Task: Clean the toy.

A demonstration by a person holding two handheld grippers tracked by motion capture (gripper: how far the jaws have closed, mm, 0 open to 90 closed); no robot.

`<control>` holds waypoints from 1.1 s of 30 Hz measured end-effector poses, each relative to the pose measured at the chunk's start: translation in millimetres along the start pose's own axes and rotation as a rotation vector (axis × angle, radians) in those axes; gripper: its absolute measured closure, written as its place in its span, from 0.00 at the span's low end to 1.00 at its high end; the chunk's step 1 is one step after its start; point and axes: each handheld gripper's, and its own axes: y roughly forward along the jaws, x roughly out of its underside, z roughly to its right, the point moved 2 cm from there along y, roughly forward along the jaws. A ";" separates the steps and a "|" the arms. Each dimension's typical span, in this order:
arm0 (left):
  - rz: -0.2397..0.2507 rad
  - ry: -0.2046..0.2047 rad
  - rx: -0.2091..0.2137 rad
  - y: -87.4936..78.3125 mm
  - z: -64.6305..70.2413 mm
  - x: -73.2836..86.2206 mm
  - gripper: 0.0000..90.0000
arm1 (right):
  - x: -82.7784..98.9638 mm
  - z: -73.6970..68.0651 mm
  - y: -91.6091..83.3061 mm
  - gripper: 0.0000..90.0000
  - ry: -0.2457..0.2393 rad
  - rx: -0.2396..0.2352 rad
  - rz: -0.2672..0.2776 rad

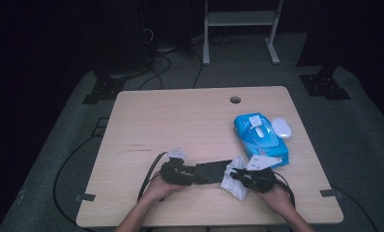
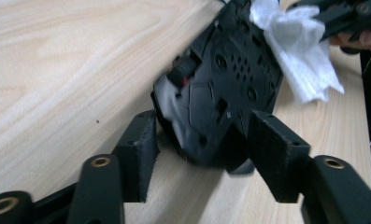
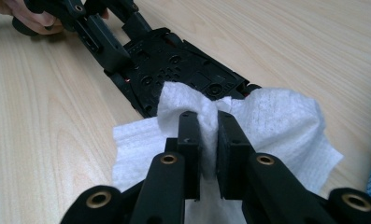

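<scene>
A: Where's the work sitting?

B: Near the front edge of the table (image 1: 146, 121), roughly midway along it. A black toy car (image 1: 210, 172) lies there upside down, its ribbed plastic underside facing up, and a white wipe (image 1: 235, 181) is draped over the end toward the right edge.

A: And the grippers?

B: The right gripper (image 3: 209, 135) has its jaws pinched nearly together on a fold of the wipe, so that's held. The left gripper (image 2: 202, 140) straddles the car's other end at a middling width. One pad (image 2: 276, 149) looks pressed to the shell; the other side sits a touch off, or so it seems, since the shadow there makes it hard to call. I wouldn't swear to a firm grip yet.

A: How will the car handle?

B: Rigid, light and probably slick: hard moulded plastic, tapered at the ends, so it may squirt out of the jaws if squeezed on the slope. Better to clamp across the flat flanks just behind the wheel (image 2: 183, 70). Small parts underneath look fragile, so moderate pressure.

A: The wipe?

B: Soft, limp, weightless. It bunches wherever it's pinched, so hold a thick fold and drag gently. The blue wipe pack (image 1: 259, 137) and a white lid-like piece (image 1: 281, 127) sit apart toward the right edge.
</scene>
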 end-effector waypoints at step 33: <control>0.086 0.275 -0.108 -5.2 22.2 4.9 0.61 | 13.7 -7.8 -11.3 0.92 -0.008 -0.080 0.022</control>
